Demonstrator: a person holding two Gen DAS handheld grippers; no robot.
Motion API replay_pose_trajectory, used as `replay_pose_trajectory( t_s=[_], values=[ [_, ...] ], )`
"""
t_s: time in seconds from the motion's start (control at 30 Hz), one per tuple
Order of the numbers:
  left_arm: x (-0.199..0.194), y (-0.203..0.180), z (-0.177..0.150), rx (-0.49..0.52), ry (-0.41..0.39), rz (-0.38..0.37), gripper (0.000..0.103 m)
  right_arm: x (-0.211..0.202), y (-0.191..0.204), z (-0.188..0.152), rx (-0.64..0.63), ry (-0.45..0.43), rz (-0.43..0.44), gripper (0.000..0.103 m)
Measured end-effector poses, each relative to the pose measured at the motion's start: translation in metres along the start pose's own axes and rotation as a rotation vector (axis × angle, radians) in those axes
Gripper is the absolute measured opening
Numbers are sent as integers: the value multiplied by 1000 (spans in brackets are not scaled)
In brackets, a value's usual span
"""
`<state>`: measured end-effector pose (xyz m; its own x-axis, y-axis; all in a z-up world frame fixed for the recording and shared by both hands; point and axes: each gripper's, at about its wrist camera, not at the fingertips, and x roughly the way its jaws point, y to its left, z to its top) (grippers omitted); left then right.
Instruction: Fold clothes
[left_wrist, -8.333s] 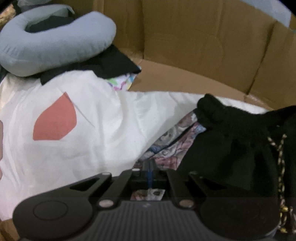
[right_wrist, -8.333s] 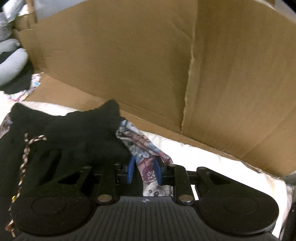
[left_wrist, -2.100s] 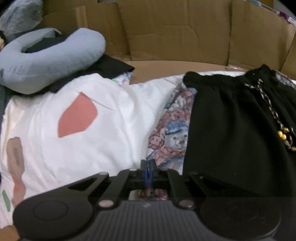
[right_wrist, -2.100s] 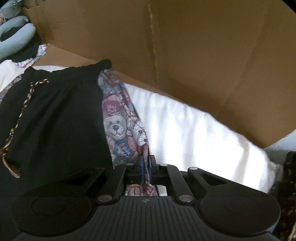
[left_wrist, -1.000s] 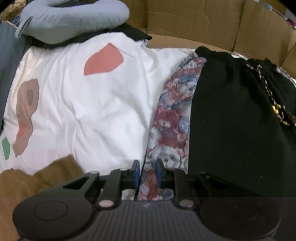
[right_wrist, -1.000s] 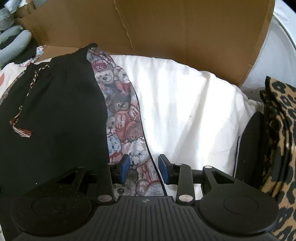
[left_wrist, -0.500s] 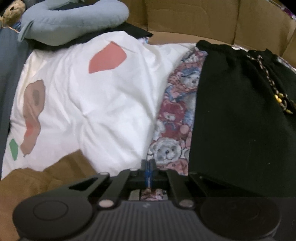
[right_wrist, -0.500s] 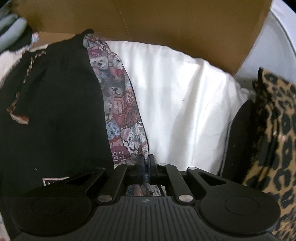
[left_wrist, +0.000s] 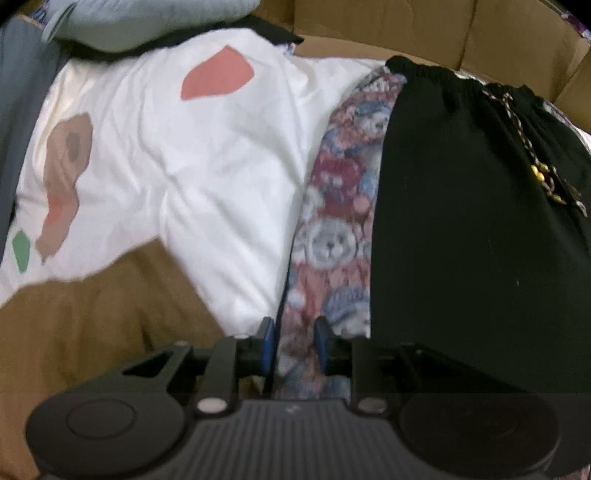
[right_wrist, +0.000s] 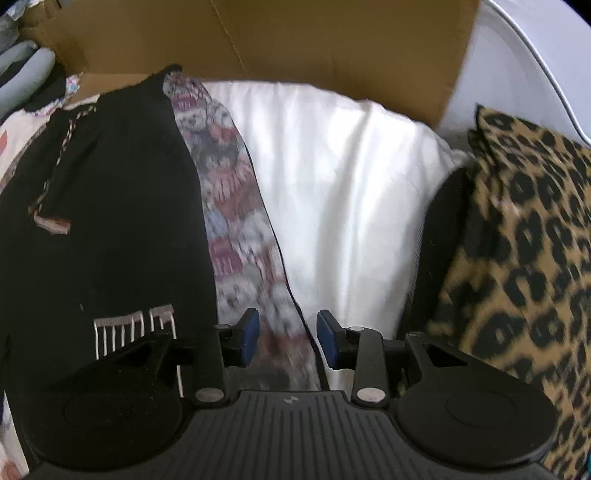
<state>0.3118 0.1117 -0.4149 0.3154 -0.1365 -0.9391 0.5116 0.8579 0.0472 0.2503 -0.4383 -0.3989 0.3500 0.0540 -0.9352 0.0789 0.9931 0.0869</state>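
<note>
A black garment with a beaded drawstring lies flat on a teddy-bear print cloth, which shows as a strip along each side. In the right wrist view the black garment carries a white printed mark, and the bear cloth runs along its right edge. My left gripper is low over the left strip. Its jaws are opening, with the bear cloth lying between the blue pads. My right gripper is also opening over the right strip, with the cloth's edge between its pads.
White bedding with coloured patches lies underneath, with a brown cloth at the near left. A grey-blue neck pillow sits at the back. A leopard-print cushion is on the right. Cardboard walls stand behind.
Half a second ago both grippers were pinched shut on the bear cloth's edges. Now both sets of jaws stand apart. Both views have slid further towards the near end of the garment.
</note>
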Motion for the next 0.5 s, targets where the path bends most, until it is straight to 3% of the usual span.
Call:
replay_pose_trajectory(
  t_s=[0.2,0.23,0.27,0.33,0.5],
  values=[
    [-3,3,-21,-11,31,-16,23,0,-8,-21,3,42,17,39],
    [-3,3,-21,-6,33,-11,18,0,-8,-23,0,51,16,29],
    [-4,3,-21,2,35,-4,7,0,-7,-24,-3,62,13,16],
    [-4,2,-21,17,40,10,3,-3,-7,-24,-7,73,11,2],
    [-6,1,-21,55,51,44,3,-9,-13,-27,-6,88,-46,0]
  ],
)
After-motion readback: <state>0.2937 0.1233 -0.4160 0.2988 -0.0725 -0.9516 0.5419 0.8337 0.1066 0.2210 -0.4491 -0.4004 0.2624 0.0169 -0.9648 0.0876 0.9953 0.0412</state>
